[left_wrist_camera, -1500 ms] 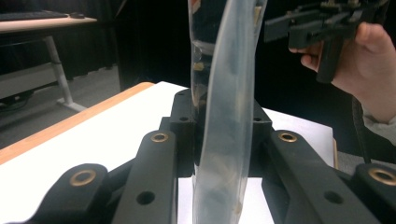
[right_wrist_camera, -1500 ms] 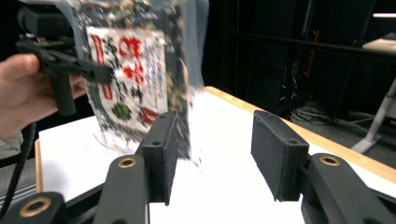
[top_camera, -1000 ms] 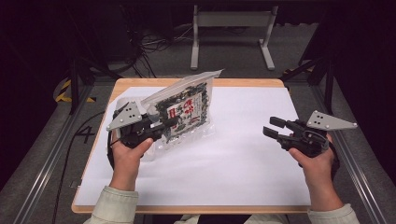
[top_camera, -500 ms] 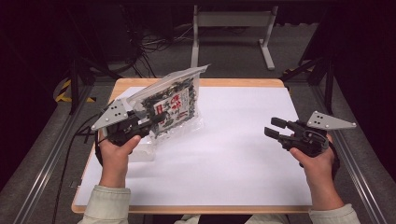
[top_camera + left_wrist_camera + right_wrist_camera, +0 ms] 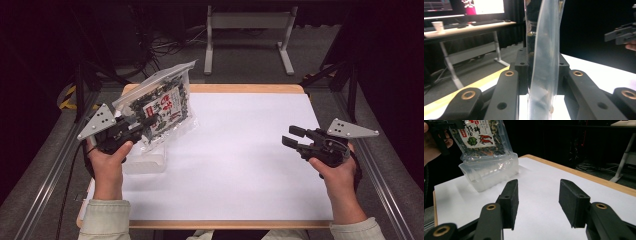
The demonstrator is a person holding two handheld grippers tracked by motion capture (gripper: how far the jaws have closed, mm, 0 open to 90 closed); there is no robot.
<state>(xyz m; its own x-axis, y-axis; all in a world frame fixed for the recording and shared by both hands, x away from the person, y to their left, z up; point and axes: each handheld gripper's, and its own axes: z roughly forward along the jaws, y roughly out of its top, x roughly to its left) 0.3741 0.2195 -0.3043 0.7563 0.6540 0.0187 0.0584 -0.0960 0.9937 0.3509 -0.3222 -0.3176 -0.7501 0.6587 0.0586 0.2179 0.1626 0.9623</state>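
I've got the left gripper (image 5: 131, 131) clamped tight on the snack pouch (image 5: 162, 107), pinching it near the lower edge, so the pouch stands tilted, its sealed top leaning away from me. It hangs over the clear plastic tub (image 5: 145, 159) at the left edge of the table (image 5: 240, 160), its bottom corner just above or at the tub's rim; I can't tell if it touches. In the left gripper view the film (image 5: 543, 62) runs edge-on between the pads, squeezed flat.

The right gripper (image 5: 294, 137) sits well to the right of the tub, jaws parted about halfway, nothing between them, hovering over the bare white sheet. The right gripper view shows its pads (image 5: 512, 200) aimed at the tub (image 5: 489, 173).

Step, as I read it: carrying the pouch to the tub, about to seat it inside. Next move calls for lowering the pouch's bottom past the rim, keeping it upright, then letting go. The right may need to steady the tub, which looks light.

Materials: the pouch is glossy crinkly film, clear at the margins, with a printed red-and-white label and dark dried bits inside. It's floppy and will buckle. The tub is rectangular translucent thin-walled plastic with rounded corners, and likely to slide on the paper.
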